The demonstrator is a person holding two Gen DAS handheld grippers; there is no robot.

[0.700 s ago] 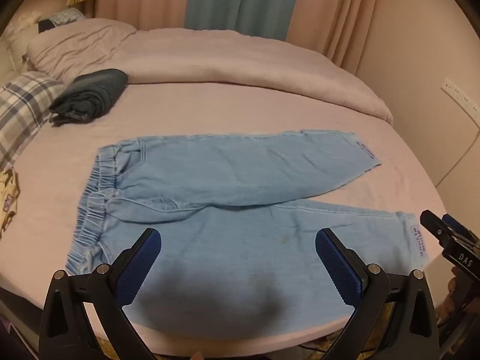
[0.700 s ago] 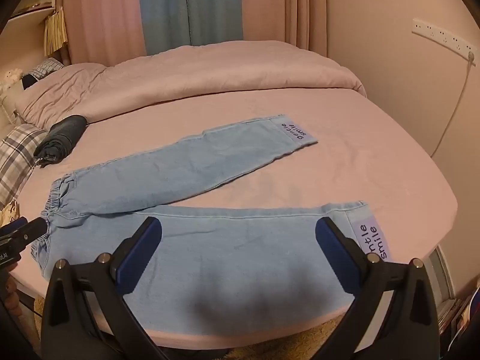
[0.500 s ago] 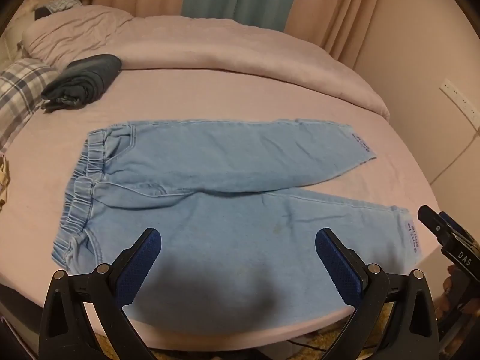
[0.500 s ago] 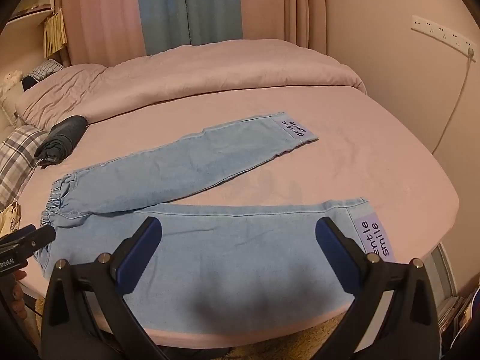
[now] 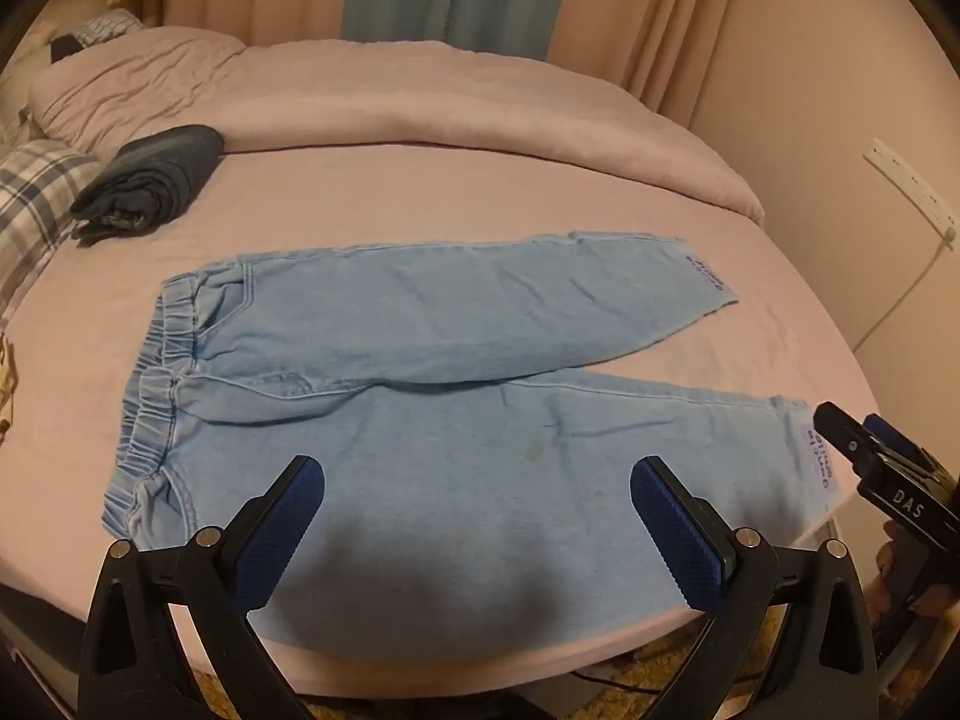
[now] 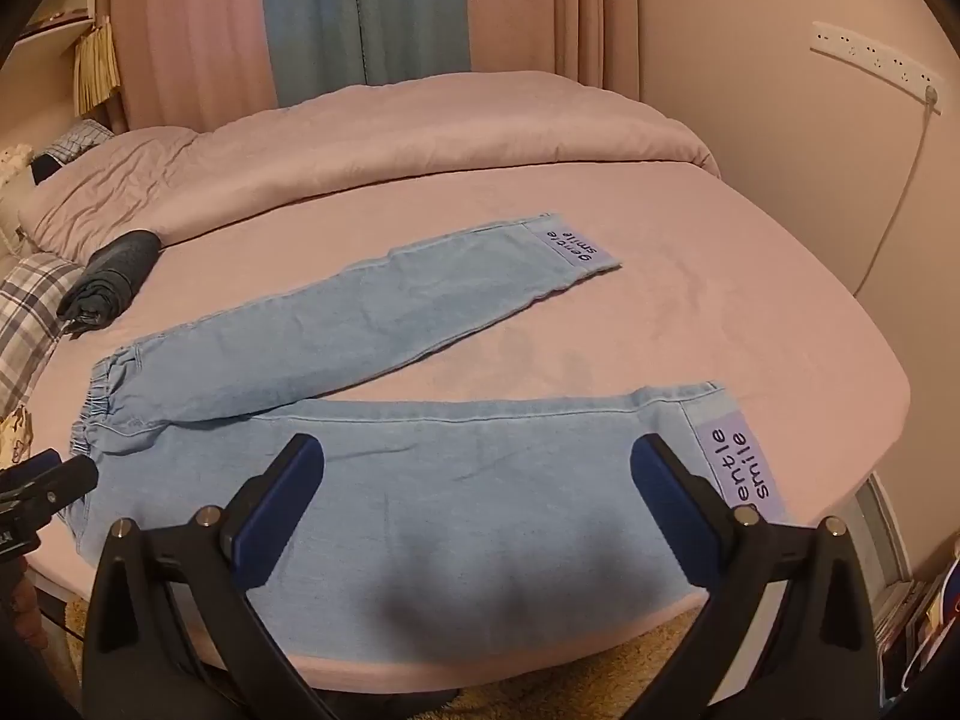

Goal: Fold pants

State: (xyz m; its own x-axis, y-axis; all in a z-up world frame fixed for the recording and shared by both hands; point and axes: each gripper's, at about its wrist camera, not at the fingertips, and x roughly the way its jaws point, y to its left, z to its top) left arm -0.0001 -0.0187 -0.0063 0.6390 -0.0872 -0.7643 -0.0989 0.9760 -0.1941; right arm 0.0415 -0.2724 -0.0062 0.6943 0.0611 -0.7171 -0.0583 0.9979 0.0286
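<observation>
Light blue denim pants [image 5: 432, 420] lie flat on the pink bed [image 5: 456, 192], waistband to the left, the two legs spread apart to the right; they also show in the right wrist view [image 6: 420, 480]. Each hem carries a lilac "gentle smile" patch [image 6: 741, 462]. My left gripper [image 5: 477, 516] is open and empty, above the near leg towards the waistband. My right gripper [image 6: 477, 498] is open and empty, above the near leg towards its hem. The right gripper's tip shows in the left wrist view [image 5: 882, 468], close by the near hem.
A dark folded garment [image 5: 150, 180] lies at the back left, next to a plaid pillow [image 5: 30, 204]. A bunched pink duvet [image 5: 480, 102] runs along the back. The wall with a socket strip [image 6: 870, 57] is at the right. The bed's front edge is just below my grippers.
Both grippers have stayed open. The left wrist view has shifted a little over the pants, with the waistband now sitting higher in frame. The pants have not moved.
</observation>
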